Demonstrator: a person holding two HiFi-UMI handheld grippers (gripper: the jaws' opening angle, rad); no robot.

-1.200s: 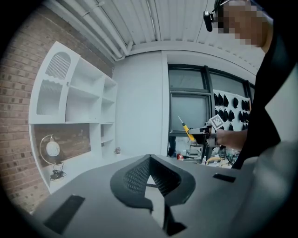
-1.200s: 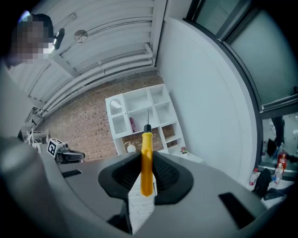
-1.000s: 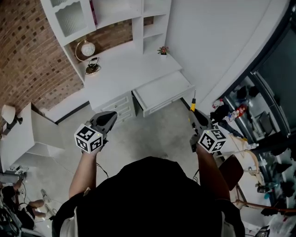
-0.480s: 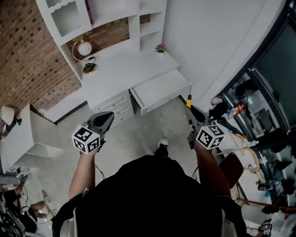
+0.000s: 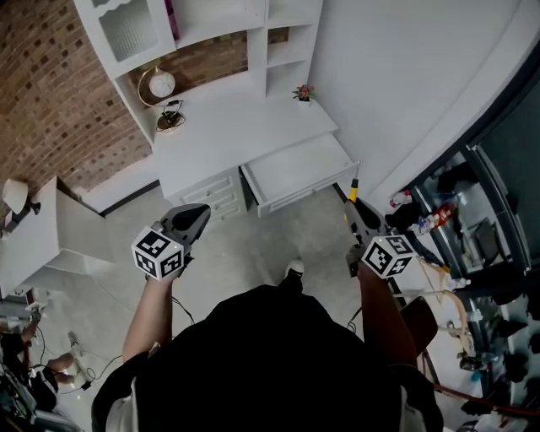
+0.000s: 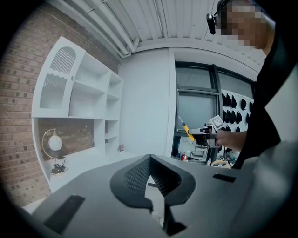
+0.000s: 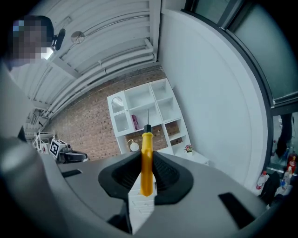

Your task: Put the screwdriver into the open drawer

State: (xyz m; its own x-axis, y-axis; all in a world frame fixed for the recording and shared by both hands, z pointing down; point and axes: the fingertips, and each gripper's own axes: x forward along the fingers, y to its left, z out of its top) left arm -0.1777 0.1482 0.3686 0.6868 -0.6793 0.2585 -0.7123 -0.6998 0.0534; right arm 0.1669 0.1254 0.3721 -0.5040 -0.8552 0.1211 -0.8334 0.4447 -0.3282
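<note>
The yellow-handled screwdriver [image 5: 352, 189] sticks forward out of my right gripper [image 5: 355, 208], whose jaws are shut on its handle [image 7: 146, 163]; its thin shaft points toward the shelves. The open drawer [image 5: 297, 169] juts from the white desk [image 5: 232, 126], just ahead and left of the screwdriver tip. My left gripper [image 5: 192, 221] hovers over the floor in front of the desk's small drawer stack, jaws shut with nothing in them [image 6: 150, 161]. The left gripper view also catches the right gripper [image 6: 205, 133] and the screwdriver [image 6: 186, 128].
A round clock [image 5: 160, 83], a small dark object [image 5: 170, 121] and a little plant [image 5: 303, 91] stand on the desk under white shelves [image 5: 219, 25]. A low white cabinet [image 5: 52, 240] is at left. Bottles and clutter [image 5: 434, 211] and a wooden chair [image 5: 443, 308] crowd the right. My shoe [image 5: 294, 268] is on the floor.
Both grippers hold about the same places. A shoe has come into sight on the floor between them, and the desk and drawer have shifted slightly in the head view.
</note>
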